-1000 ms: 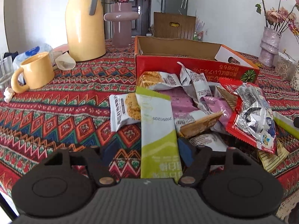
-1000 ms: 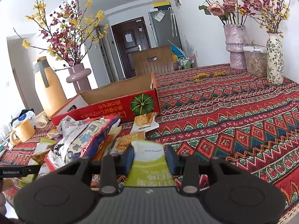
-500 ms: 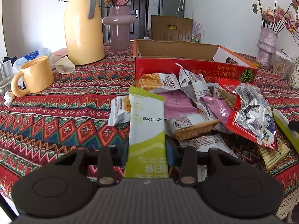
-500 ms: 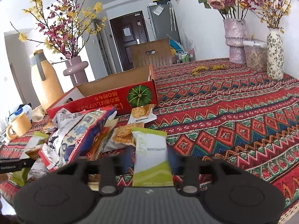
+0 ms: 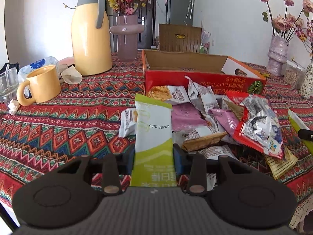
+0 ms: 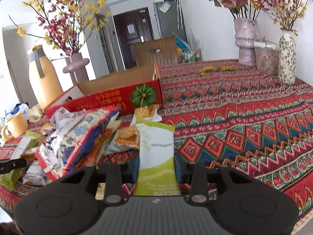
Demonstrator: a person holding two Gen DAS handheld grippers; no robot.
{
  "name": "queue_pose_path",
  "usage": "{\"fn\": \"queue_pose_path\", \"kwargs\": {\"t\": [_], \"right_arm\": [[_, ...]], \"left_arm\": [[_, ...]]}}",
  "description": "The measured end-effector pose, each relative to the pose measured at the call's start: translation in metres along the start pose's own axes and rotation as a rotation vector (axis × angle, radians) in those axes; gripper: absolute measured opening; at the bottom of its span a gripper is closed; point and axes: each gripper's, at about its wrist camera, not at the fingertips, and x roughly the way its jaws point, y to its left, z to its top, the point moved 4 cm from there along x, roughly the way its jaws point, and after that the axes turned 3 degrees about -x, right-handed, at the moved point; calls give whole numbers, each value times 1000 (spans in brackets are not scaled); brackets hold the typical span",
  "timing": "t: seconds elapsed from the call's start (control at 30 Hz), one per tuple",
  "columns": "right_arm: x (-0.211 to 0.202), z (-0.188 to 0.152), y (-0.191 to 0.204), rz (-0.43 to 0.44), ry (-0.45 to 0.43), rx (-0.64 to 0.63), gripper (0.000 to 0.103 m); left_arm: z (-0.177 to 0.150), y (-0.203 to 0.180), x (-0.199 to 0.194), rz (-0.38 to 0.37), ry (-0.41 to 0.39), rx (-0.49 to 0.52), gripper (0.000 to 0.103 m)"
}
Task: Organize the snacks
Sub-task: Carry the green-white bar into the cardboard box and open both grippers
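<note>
Red cardboard forms the open box point(image 5: 203, 78) standing behind a heap of snack wrappers point(image 5: 211, 121) on the patterned tablecloth point(image 5: 64, 121); a yellow mug point(image 5: 42, 85) and a yellow jug point(image 5: 91, 37) are set well to the left of the heap. The left gripper point(image 5: 153, 159) is closed on a green-and-white sachet point(image 5: 153, 135), held with its long axis pointing away toward the box. The right gripper point(image 6: 156, 166) is likewise clamped on a second green-and-white sachet point(image 6: 156, 152), pointed the same way, above the cloth just beside the heap.
</note>
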Motion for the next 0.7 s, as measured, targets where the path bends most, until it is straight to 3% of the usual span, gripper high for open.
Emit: {"fn": "queue_pose_path", "kwargs": {"t": [0.4, 0.7], "right_arm": [[-11, 44, 11, -28, -85, -94, 34], [9, 94, 27, -28, -138, -167, 34]], "left_arm": [[45, -3, -7, 0, -95, 18, 39], [94, -22, 10, -11, -153, 48, 39]]}}
